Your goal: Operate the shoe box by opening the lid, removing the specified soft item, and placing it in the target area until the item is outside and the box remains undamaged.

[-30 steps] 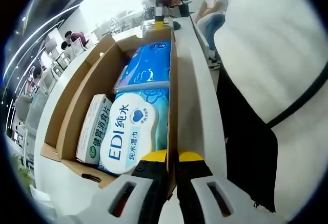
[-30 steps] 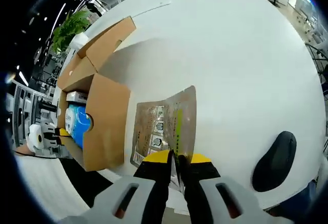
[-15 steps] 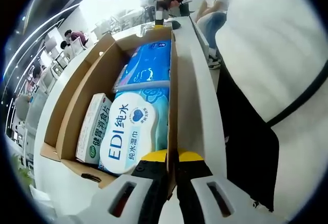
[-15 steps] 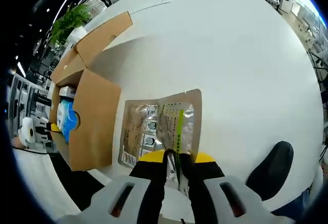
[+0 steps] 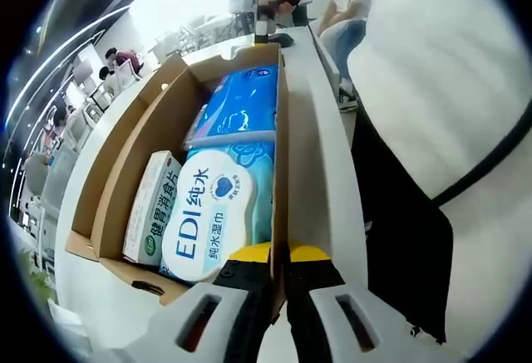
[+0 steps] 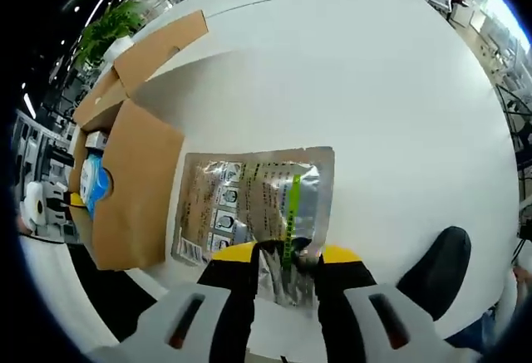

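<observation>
1. The step in hand looks like the placing one: the soft pouch (image 6: 253, 205), a flat foil-and-brown packet with printed panels and a green stripe, lies outside the shoe box (image 6: 125, 176) on the white table (image 6: 374, 89), just beside the box's folded-out flap

2. The right gripper (image 6: 281, 265) has its jaws a little apart, one on each side of the pouch's near edge; whether they pinch it or have let go, I cannot tell for sure, though a gap shows and the edge sits loosely between them

3. The left gripper (image 5: 280, 267) is closed on the near wall of the box (image 5: 281, 147), steadying it; the lid is open and the wet-wipe pack (image 5: 218, 213), a blue pack (image 5: 241, 105) and a small green-and-white carton (image 5: 150, 209) lie inside

4. The next move, in my judgement, calls for the right jaws to open fully and back straight off, without dragging the pouch, while the left hold stays gentle so the cardboard does not crease

5. The pouch lies flat, its long axis running across the right gripper view, one short end towards the box, the other towards the dark mouse (image 6: 432, 263)
</observation>
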The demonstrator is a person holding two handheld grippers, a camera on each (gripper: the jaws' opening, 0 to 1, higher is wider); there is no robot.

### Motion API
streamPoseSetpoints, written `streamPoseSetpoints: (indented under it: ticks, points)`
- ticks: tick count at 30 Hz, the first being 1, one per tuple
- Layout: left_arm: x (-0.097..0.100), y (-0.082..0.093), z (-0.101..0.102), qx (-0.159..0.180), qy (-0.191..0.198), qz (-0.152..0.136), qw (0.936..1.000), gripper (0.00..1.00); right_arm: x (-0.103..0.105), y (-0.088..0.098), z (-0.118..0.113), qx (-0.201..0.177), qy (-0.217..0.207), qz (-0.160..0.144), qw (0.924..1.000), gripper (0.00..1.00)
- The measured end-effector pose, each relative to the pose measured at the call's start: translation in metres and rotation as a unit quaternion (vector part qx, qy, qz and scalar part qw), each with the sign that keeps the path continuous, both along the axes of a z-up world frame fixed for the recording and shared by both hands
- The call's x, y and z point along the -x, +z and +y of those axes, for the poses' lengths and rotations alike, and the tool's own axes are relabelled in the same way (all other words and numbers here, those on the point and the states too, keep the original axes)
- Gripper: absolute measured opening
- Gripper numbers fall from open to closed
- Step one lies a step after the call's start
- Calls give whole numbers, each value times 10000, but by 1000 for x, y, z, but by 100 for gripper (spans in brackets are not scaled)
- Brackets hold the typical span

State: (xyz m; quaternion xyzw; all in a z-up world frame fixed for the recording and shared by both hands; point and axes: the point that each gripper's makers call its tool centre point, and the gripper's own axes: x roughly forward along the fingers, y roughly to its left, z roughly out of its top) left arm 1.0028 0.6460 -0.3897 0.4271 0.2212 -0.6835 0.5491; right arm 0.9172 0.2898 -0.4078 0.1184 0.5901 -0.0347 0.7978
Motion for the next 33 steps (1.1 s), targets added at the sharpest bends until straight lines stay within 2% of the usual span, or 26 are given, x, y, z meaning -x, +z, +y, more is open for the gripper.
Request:
streamPoseSetpoints:
  ticks: [5,8,9,10,11,12,16,20,22,24,28,33]
  points:
    - [0,-1,0,1,1,2,10000,4,-7,6,-13,121,-45,-339,9993,41]
    - [0,-1,0,5,-7,1,10000,4,-12,5,-32,550,141,-571,9968,43]
    - [-1,-2,1,5,-9,7,10000,4,-17,8,-33,678,308,-797,9940,43]
    - [-1,-3,1,4,-6,11,10000,4,-22,9,-31,683,434,-1011,9916,44]
    - [-1,-2,1,7,-8,7,10000,4,-31,14,-25,726,751,-1420,9843,44]
    - [-1,-2,1,9,-6,4,10000,4,-35,15,-15,742,882,-1617,9801,45]
    - [0,-1,1,12,12,-3,10000,4,-36,21,4,794,890,-1912,9743,46]
    - [0,0,0,15,10,-11,10000,4,-42,20,15,646,765,-2203,9703,49]
    - [0,1,-1,12,12,-7,10000,4,-43,12,20,639,784,-2190,9705,56]
    - [0,1,-1,12,13,-10,10000,4,-44,8,19,799,850,-2170,9692,60]
    - [0,0,0,7,31,-6,10000,4,-47,4,21,899,953,-2203,9666,60]
    - [0,2,-1,0,35,0,10000,4,-46,-2,21,906,1048,-2100,9678,59]
